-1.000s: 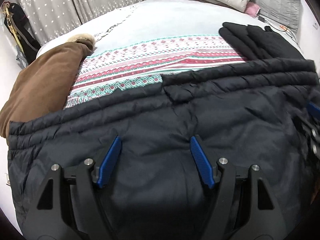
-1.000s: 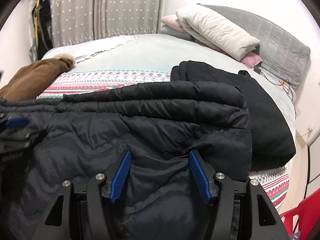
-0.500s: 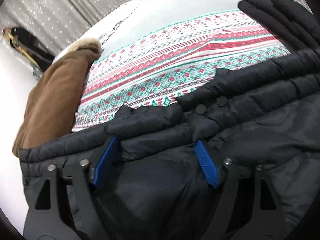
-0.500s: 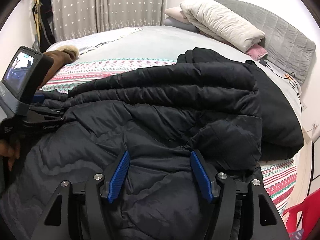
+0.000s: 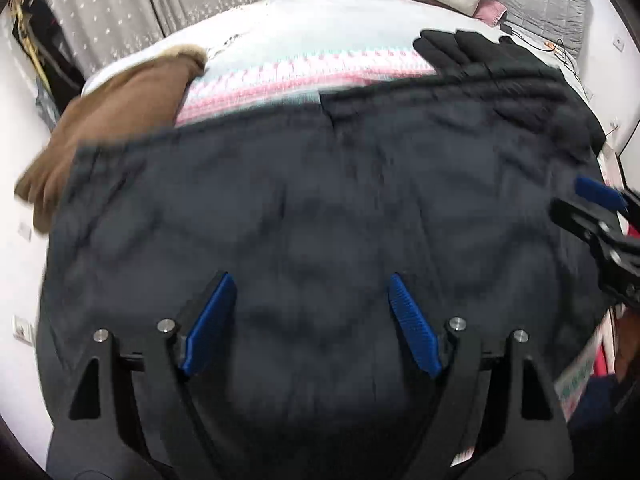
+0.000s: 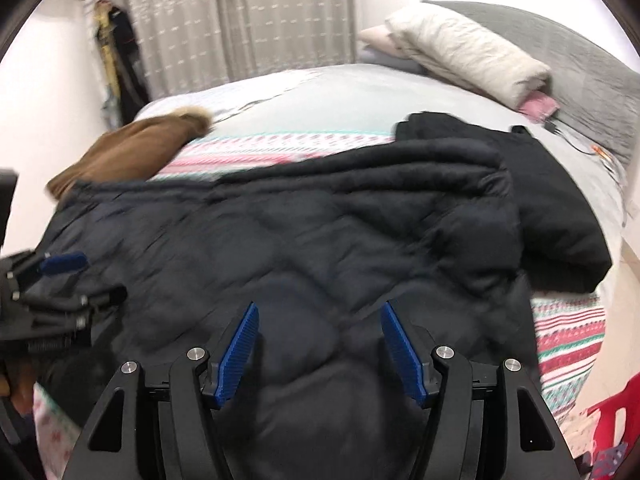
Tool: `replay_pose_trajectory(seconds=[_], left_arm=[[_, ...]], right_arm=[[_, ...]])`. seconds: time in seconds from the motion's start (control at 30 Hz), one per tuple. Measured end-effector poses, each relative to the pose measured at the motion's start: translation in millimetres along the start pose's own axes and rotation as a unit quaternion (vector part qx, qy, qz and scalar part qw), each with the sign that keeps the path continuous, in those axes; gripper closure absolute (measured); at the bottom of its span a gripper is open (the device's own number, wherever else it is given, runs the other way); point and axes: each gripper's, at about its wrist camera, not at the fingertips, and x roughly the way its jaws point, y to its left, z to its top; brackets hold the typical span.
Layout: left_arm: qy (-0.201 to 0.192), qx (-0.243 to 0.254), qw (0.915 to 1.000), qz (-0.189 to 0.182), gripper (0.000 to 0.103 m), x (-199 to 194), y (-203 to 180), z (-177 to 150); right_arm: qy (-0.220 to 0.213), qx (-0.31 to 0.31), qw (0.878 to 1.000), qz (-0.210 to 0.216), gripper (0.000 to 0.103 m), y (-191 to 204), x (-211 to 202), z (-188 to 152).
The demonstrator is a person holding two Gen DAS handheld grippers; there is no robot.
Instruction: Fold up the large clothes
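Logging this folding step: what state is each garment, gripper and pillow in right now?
Dark quilted puffer jacket: spread on the bed, far edge folded over.
Black garment: folded, partly under the jacket.
Brown fur-trimmed coat: bunched.
Left gripper: jaws open, empty.
Right gripper: jaws open, empty.
Cream pillow: stacked at the headboard.

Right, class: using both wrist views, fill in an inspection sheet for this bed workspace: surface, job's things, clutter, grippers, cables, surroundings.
Surface: bed with patterned blanket.
Job's things: dark puffer coat spread flat; folded black garment beside it; brown coat at the far left.
Clutter: pillows, pink item.
Grippers: left gripper open, jaws just widened, above the coat; right gripper open, nothing gripped.
Cables: cable near the headboard.
Surroundings: curtain, red plastic furniture.
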Motion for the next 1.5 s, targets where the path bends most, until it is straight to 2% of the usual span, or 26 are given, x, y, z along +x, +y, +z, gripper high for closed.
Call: replay_pose_trajectory(seconds=[0.13, 0.2, 0.27, 0.37, 0.47, 0.6, 0.63, 0.7, 0.77, 0.8, 0.83, 0.9, 0.97, 1.0, 1.07, 1.13, 1.2, 1.27, 1.33, 1.4, 1.5], left_arm=[[-0.018, 0.027, 0.9988, 0.037, 0.023, 3, -13, -18], [-0.018, 0.034, 0.9981, 0.048, 0.022, 8, -18, -15], [-0.015, 0.022, 0.9983, 0.051, 0.021, 17, -13, -10], [-0.014, 0.02, 0.998, 0.059, 0.019, 25, -14, -11], [-0.01, 0.016, 0.9982, 0.058, 0.019, 23, -15, -14], [-0.02, 0.021, 0.9983, 0.052, 0.018, 23, -15, -14], [-0.022, 0.021, 0.9983, 0.05, 0.018, 22, -13, -15], [-0.023, 0.022, 0.9984, 0.046, 0.018, 21, -12, -16], [-0.022, 0.021, 0.9987, 0.042, 0.018, 21, -10, -15], [-0.022, 0.019, 0.9988, 0.04, 0.018, 20, -10, -16], [-0.022, 0.018, 0.9988, 0.04, 0.018, 20, -10, -16], [-0.022, 0.019, 0.9986, 0.043, 0.018, 20, -10, -16], [-0.022, 0.017, 0.9987, 0.043, 0.018, 20, -10, -17], [-0.022, 0.014, 0.9988, 0.043, 0.018, 20, -10, -17], [-0.022, 0.014, 0.9987, 0.044, 0.018, 21, -11, -16], [-0.023, 0.015, 0.9987, 0.044, 0.018, 21, -11, -16], [-0.024, 0.014, 0.9985, 0.046, 0.018, 22, -12, -16], [-0.024, 0.009, 0.9985, 0.048, 0.018, 22, -13, -16], [-0.024, 0.007, 0.9984, 0.05, 0.018, 22, -13, -15], [-0.024, 0.003, 0.9984, 0.051, 0.018, 23, -13, -15], [-0.024, 0.002, 0.9983, 0.052, 0.018, 24, -14, -15]], right_arm=[[0.03, -0.017, 0.999, 0.014, 0.038, 20, 16, -9], [0.045, -0.026, 0.999, -0.001, 0.034, 24, 34, -10], [0.034, -0.035, 0.998, -0.03, 0.023, 28, 49, -7], [0.023, -0.029, 0.998, -0.048, 0.021, 31, 61, -1], [0.022, -0.008, 0.998, -0.057, 0.021, 32, 43, -5], [-0.026, 0.061, 0.998, 0.006, 0.021, 12, -17, -30], [-0.028, 0.1, 0.994, 0.036, 0.02, -3, -30, -41], [-0.022, 0.205, 0.974, 0.092, 0.02, -43, -44, -69], [-0.027, 0.328, 0.935, 0.131, 0.02, -94, -53, -105], [-0.029, 0.356, 0.925, 0.131, 0.02, -110, -55, -116], [-0.03, 0.372, 0.919, 0.124, 0.02, -124, -57, -126], [-0.035, 0.392, 0.914, 0.102, 0.02, -143, -59, -139], [-0.031, 0.413, 0.904, 0.105, 0.02, -158, -52, -149], [-0.026, 0.432, 0.895, 0.106, 0.02, -165, -47, -156], [-0.04, 0.454, 0.883, 0.109, 0.02, -169, -45, -164], [-0.049, 0.439, 0.89, 0.116, 0.02, -164, -44, -156], [-0.055, 0.406, 0.905, 0.116, 0.02, -150, -39, -142], [-0.062, 0.388, 0.913, 0.112, 0.021, -137, -34, -133], [-0.074, 0.387, 0.913, 0.109, 0.021, -126, -27, -125], [-0.084, 0.4, 0.906, 0.111, 0.027, -120, -25, -126], [-0.107, 0.408, 0.901, 0.1, 0.048, -112, -25, -118]])
